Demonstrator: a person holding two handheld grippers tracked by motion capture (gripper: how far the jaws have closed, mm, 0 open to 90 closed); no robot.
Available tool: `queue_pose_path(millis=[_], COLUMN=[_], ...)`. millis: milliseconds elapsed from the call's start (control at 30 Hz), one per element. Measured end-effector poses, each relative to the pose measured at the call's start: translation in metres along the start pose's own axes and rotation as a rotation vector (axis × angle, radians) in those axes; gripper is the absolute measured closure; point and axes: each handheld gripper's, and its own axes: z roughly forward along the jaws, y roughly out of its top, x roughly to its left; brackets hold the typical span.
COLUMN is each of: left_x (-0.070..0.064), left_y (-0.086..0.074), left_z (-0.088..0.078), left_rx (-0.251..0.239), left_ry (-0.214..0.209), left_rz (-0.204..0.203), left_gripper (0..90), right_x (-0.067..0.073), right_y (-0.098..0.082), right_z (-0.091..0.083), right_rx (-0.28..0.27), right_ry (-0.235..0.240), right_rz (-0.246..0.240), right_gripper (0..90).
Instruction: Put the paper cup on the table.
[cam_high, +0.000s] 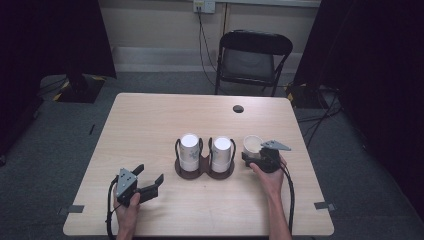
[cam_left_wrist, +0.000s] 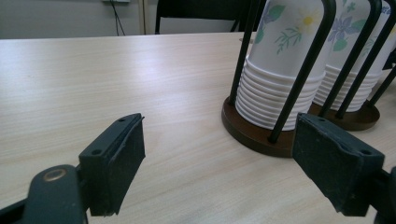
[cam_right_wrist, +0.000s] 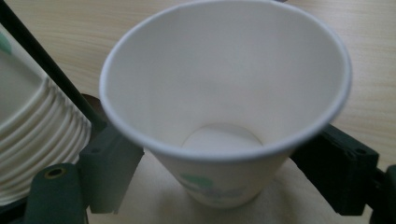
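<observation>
- Cups are sitting upside down in two stacks (cam_high: 190, 151) inside a dark wire holder (cam_high: 204, 170) at the middle of the table (cam_high: 150, 125), seen from the high view. The right gripper (cam_high: 255, 156) is clasping a single loose cup (cam_high: 252, 144), mouth up, just right of the holder and toward the table's right edge. The left gripper (cam_high: 150, 181) is resting near the front left corner, jaws spread and holding nothing.
- The left gripper view is showing its jaws wide apart with bare table between them; the holder's base (cam_left_wrist: 261, 135) and the nearer stack (cam_left_wrist: 285, 60) are standing ahead and to the right, clear of both jaws.
- The right gripper view is showing the cup (cam_right_wrist: 224, 102) sitting between the jaws, which are pressing on its lower wall. Thin paper is likely buckling if the squeeze grows, and a slack grip is risking a tilt or slip. The neighbouring stack (cam_right_wrist: 32, 140) and a holder rod (cam_right_wrist: 42, 60) are lying just beside it, so a sideways swing could be knocking them.
</observation>
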Motion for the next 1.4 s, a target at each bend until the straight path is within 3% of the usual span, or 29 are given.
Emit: queue_pose_path(millis=[100,200,467,867,1167,1400], left_x=[0.000,0.000,-0.001,-0.001,-0.002,-0.003], left_y=[0.001,0.001,0.001,0.001,0.001,0.001], left_z=[0.001,0.002,0.002,0.002,0.002,0.002], left_rx=[0.013,0.017,0.015,0.024,0.034,0.030], left_ry=[-0.004,-0.003,-0.004,0.009,0.012,0.017], left_rz=[0.004,-0.005,0.002,0.010,0.022,0.016], left_gripper=[17.2,17.3,17.2,17.1,16.8,15.7], right_x=[0.001,0.003,0.005,0.020,0.034,0.049], right_y=[-0.004,-0.005,-0.012,-0.024,-0.036,-0.042], right_z=[-0.009,-0.015,-0.037,-0.072,-0.092,-0.102], right_rx=[-0.017,-0.018,-0.071,-0.162,-0.214,-0.244], right_ry=[0.010,0.000,-0.010,-0.036,-0.036,-0.038], right_rz=[0.027,0.008,0.044,0.039,0.064,0.039], right_gripper=[19.3,20.4,20.2,20.0,20.4,20.9])
